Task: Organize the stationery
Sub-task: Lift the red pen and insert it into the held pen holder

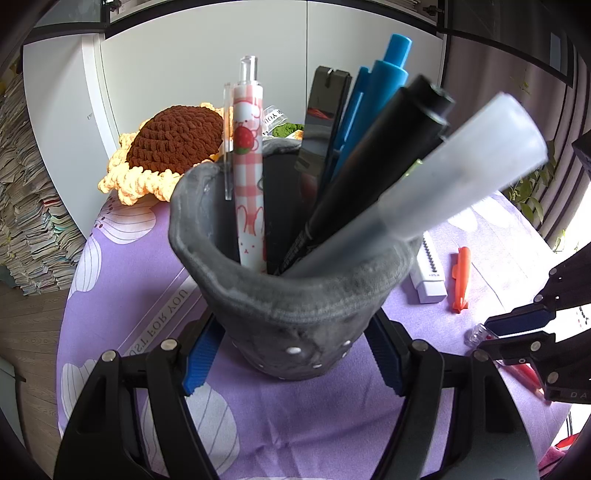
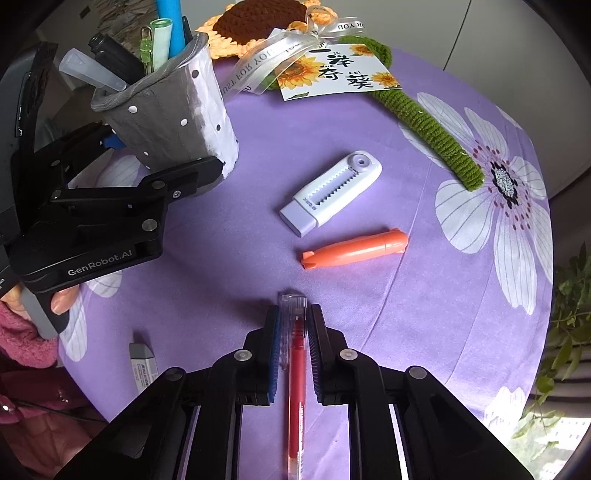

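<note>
Tabletop [image 2: 369,332]: round, under a purple cloth printed with large white flowers. Crocheted sunflower [image 2: 258,18]: at the far edge, brown centre, yellow petals, green knitted stem, ribbon and printed card attached. Pen pot [image 1: 295,295]: grey fabric with white dots, upright near the left side of the tabletop, already stocked with a pink checked pen, a blue pen, a black marker, a frosted capped pen and others. Left gripper [image 1: 291,354]: its fingers are clamped on the lower part of the pot from either side, steadying it. Right gripper [image 2: 293,350]: pointed steeply down at the near edge of the tabletop, its fingers drawn close about a red pen [image 2: 296,387] with a clear cap, which lies lengthwise between them on the cloth; the blue pads appear to touch the cap end, though I cannot tell how firmly. White retractable eraser [image 2: 330,194]: lying loose mid-table. Orange carrot-shaped pen [image 2: 354,253]: just nearer than the eraser, apart from it. Small grey eraser [image 2: 142,363]: near the left edge, by a pink sleeve. Step in hand, by my judgement: picking up the red pen. The next move calls for a secure pinch, a lift clear of the cloth, then a carry leftward to the pot's mouth, tipping the pen upright to slip in among the crowded pens.
</note>
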